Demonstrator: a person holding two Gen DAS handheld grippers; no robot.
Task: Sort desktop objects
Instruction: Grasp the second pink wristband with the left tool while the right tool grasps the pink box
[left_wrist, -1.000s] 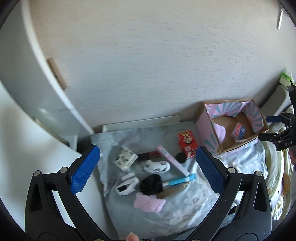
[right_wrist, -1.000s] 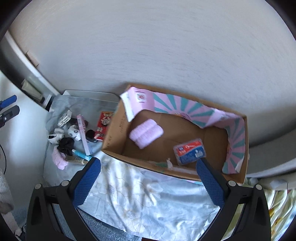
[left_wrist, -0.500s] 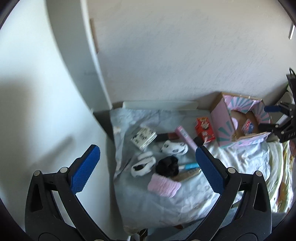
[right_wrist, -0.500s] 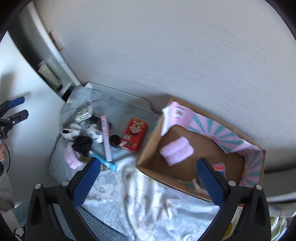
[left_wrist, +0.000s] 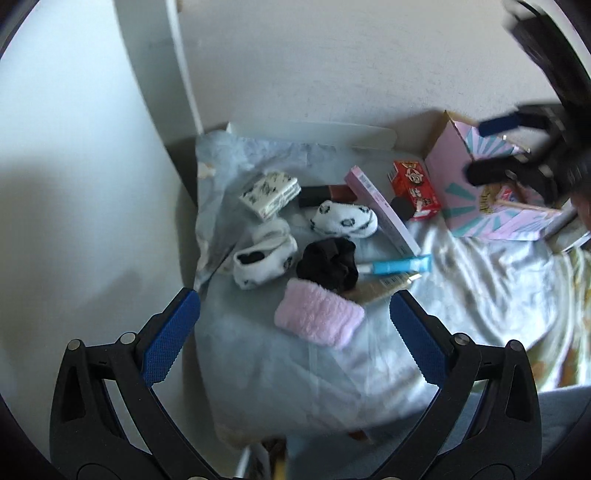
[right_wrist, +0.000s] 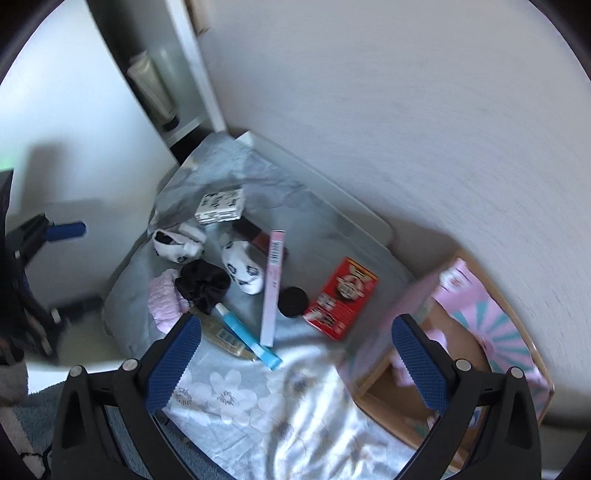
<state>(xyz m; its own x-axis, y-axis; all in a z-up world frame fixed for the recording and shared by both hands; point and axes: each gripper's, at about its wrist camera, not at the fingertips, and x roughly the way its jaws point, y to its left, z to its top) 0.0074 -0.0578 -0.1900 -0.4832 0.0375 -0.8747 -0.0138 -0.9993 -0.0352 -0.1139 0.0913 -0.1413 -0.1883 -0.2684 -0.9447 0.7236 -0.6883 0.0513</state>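
Note:
Small objects lie on a pale blue floral cloth (left_wrist: 280, 373): a pink fluffy roll (left_wrist: 319, 319), a black scrunchie (left_wrist: 328, 262), two white patterned socks (left_wrist: 343, 219), a blue tube (left_wrist: 400, 265), a long pink box (left_wrist: 380, 206), a red box (left_wrist: 415, 190) and a patterned white box (left_wrist: 269, 194). My left gripper (left_wrist: 295, 336) is open and empty just above the pink roll. My right gripper (right_wrist: 295, 363) is open and empty above the cloth, between the red box (right_wrist: 341, 297) and the cardboard box (right_wrist: 476, 332). It also shows in the left wrist view (left_wrist: 517, 147).
The pink and teal cardboard box (left_wrist: 476, 195) stands at the right and holds a pink roll (right_wrist: 424, 365). A white wall and shelf unit (right_wrist: 162, 85) border the left. A white board (left_wrist: 314, 129) lies at the back against the wall.
My left gripper has moved down and closer to the pile, over the pink roll. My right gripper has swung left, away from the cardboard box toward the loose objects.

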